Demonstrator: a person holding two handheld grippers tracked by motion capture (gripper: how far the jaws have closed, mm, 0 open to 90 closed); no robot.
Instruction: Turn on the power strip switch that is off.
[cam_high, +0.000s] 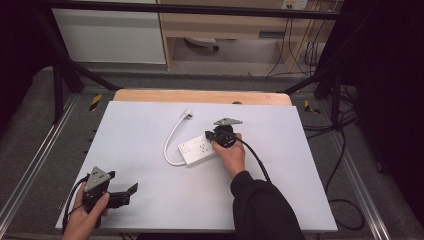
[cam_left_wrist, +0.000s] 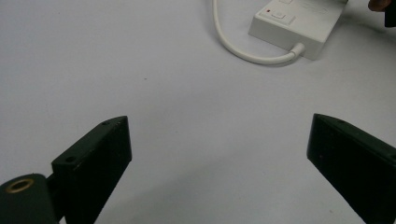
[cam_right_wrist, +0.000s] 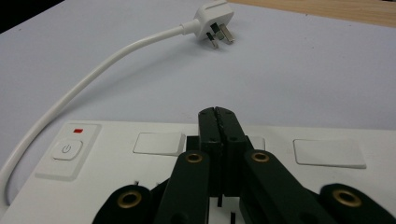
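Observation:
A white power strip (cam_high: 196, 150) lies in the middle of the white table top (cam_high: 150, 200), its cable (cam_high: 169, 145) curving back to a three-pin plug (cam_high: 188, 114) that lies loose. My right gripper (cam_high: 210, 136) is over the strip's right end. In the right gripper view the jaws are shut together with nothing between them, and the gripper (cam_right_wrist: 218, 114) is low over the strip (cam_right_wrist: 280, 133), right of its power button (cam_right_wrist: 67, 150). My left gripper (cam_high: 124, 182) is open near the front left corner, and it (cam_left_wrist: 219, 140) points across bare table toward the strip (cam_left_wrist: 299, 23).
The plug (cam_right_wrist: 214, 21) lies pins up near the table's far side, by the bare wood edge (cam_high: 200, 96). Black frame legs (cam_high: 60, 75) and floor cables (cam_high: 345, 165) flank the table. A black cable (cam_high: 255, 157) trails from the right gripper along the sleeve (cam_high: 260, 205).

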